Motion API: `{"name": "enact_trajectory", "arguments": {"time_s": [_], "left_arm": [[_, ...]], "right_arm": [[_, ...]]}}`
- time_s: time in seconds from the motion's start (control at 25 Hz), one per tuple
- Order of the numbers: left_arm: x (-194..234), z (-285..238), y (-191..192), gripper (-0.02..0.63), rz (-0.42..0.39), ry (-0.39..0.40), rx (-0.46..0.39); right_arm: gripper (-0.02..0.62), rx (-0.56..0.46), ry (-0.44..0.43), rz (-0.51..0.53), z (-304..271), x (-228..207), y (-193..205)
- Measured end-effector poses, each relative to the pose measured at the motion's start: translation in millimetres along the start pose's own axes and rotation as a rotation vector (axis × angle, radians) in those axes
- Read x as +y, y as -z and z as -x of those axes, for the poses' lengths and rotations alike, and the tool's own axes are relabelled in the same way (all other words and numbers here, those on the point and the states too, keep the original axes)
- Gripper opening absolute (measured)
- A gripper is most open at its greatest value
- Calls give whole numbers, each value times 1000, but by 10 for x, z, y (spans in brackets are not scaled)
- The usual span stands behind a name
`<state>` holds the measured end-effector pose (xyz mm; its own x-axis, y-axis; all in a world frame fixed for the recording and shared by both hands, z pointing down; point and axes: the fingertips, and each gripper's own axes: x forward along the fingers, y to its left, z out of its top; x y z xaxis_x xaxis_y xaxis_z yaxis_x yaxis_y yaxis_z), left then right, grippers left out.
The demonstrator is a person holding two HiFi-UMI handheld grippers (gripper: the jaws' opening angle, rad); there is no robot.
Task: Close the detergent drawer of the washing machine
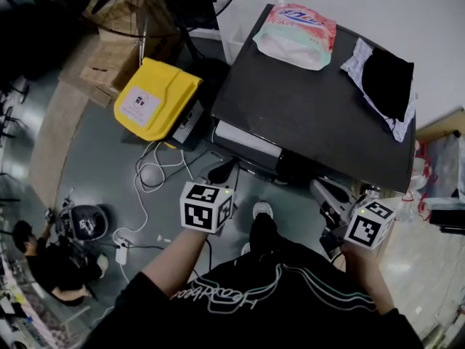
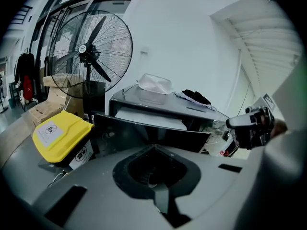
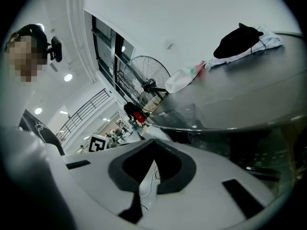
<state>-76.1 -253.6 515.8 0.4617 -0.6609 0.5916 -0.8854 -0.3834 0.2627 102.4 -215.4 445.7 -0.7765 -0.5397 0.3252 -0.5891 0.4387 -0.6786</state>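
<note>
The washing machine [image 1: 312, 107] is a dark box seen from above. Its detergent drawer [image 1: 245, 138] stands pulled out at the front left and shows a white inside. In the left gripper view the drawer [image 2: 149, 118] lies straight ahead behind its dark front panel [image 2: 144, 135]. My left gripper [image 1: 216, 177] hovers just short of the drawer, jaws together and empty [image 2: 154, 147]. My right gripper [image 1: 328, 198] hangs by the machine's front right corner, also shut and empty [image 3: 152, 141]. A detergent bag [image 1: 296, 35] and a black cloth [image 1: 386, 82] lie on the lid.
A yellow bin [image 1: 156, 97] stands left of the machine, with a floor fan [image 2: 91, 56] and cardboard boxes [image 1: 116, 49] behind it. White cables [image 1: 149, 177] trail across the floor. A person [image 1: 36, 264] sits at the lower left. Bottles [image 1: 415, 211] stand at the right.
</note>
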Motion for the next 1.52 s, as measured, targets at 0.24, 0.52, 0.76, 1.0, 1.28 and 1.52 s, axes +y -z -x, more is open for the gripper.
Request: {"name": "enact_trajectory", "arguments": {"time_s": [0.24,0.52,0.76,1.0,1.28,1.52], "left_arm": [[16,-69,-66,23,-6,8,-1],[27,-80,-76,23,-2,19,-13],[29,-80,-85,23,3,35,-26],[65,-200,-185,23,14,38,-38],[88,-365,-313,23,16,43,-35],[99,-430,-338,23,26,50,-14]], "right_arm": [[26,3,6,-6,-21,-38,-21],[28,17,-1,0,-99,-51,-35],[26,31,-4,-2,-158,-57,-18],[28,36,-6,-4,-218,-65,-26],[26,35,-2,-15,-242,-128,-83],[26,17,-1,-19,-207,-147,-151]]}}
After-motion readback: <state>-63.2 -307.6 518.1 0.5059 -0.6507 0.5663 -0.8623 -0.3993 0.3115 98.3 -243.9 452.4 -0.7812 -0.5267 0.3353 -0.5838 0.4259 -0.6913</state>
